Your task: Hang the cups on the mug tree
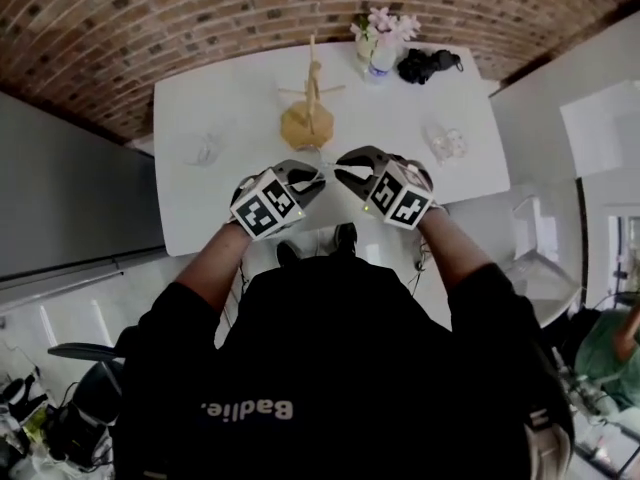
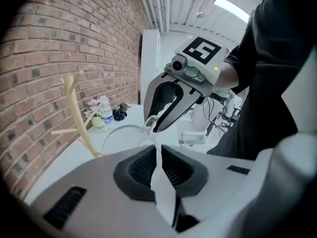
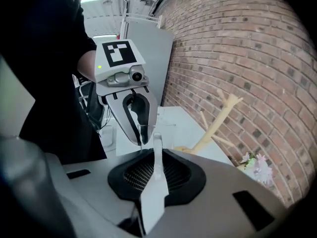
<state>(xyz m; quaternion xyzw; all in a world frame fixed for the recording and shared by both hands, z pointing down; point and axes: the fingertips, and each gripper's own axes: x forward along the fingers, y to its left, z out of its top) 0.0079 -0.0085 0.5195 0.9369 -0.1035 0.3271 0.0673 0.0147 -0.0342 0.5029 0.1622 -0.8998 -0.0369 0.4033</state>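
A clear glass cup (image 2: 121, 133) hangs between my two grippers above the white table's (image 1: 220, 88) front edge. My left gripper (image 2: 158, 150) is shut on its thin wall. Facing it, my right gripper (image 3: 157, 144) is shut on the cup's other side. In the head view the left gripper (image 1: 315, 176) and the right gripper (image 1: 345, 173) meet tip to tip. The wooden mug tree (image 1: 310, 103) stands bare just beyond them. Two more glass cups rest on the table, one at the left (image 1: 205, 150) and one at the right (image 1: 447, 144).
A vase of pink flowers (image 1: 385, 30) and a black object (image 1: 428, 64) sit at the table's far right corner. A brick wall (image 1: 150, 18) runs behind the table. A pale chair (image 1: 535, 258) stands off the table's right end.
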